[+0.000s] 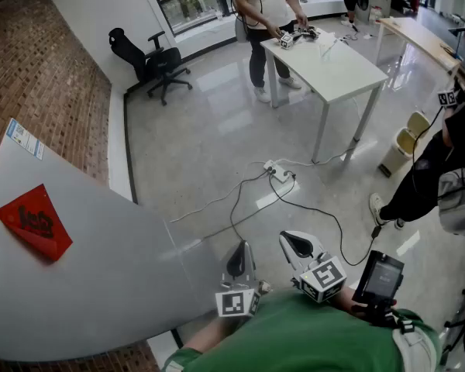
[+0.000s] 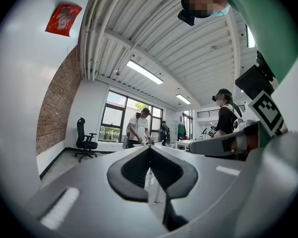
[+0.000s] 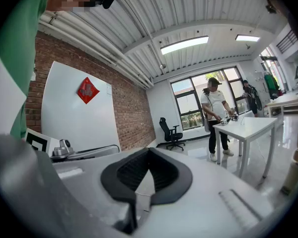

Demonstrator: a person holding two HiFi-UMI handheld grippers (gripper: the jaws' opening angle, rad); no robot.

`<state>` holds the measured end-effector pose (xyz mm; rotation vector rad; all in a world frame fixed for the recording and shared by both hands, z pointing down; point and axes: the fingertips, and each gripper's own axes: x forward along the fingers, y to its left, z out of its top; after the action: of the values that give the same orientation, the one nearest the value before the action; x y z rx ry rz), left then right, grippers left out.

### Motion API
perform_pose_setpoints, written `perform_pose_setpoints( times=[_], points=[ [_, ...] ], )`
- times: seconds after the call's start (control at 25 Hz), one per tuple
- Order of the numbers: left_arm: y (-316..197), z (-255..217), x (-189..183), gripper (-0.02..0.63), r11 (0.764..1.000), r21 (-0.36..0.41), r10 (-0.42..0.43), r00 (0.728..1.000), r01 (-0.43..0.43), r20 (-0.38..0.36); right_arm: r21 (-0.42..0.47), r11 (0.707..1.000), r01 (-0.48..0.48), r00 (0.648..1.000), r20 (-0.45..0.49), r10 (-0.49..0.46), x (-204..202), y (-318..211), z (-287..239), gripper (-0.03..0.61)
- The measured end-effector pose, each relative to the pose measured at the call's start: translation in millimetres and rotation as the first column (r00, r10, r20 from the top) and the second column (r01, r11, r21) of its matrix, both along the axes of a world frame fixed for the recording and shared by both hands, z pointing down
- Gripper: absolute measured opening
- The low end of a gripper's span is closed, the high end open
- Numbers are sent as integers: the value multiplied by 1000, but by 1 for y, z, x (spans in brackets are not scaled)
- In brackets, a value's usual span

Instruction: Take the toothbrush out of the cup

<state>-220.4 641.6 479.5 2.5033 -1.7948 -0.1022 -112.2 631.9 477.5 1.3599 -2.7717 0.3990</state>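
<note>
Head view — left gripper [image 1: 238, 259] beside right gripper [image 1: 298, 246], both jaws together.

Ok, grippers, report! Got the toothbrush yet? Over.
Left gripper shut, empty. Right gripper shut, empty. Toothbrush, cup: not in view. Power strip on floor ahead. Over.

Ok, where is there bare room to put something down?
The white table's near end is bare; its far end holds gear beside a person. The floor between chair and table is open; cables clutter it nearer you.
</note>
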Motion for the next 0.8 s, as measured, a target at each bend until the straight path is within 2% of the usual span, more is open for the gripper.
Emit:
perform_pose_setpoints(
  times=[0.8],
  points=[
    [-12, 1, -13, 6, 1000, 1, -9, 1000, 9, -21, -13, 999, -30, 999, 16, 30, -6, -13, 1, 2]
  ],
)
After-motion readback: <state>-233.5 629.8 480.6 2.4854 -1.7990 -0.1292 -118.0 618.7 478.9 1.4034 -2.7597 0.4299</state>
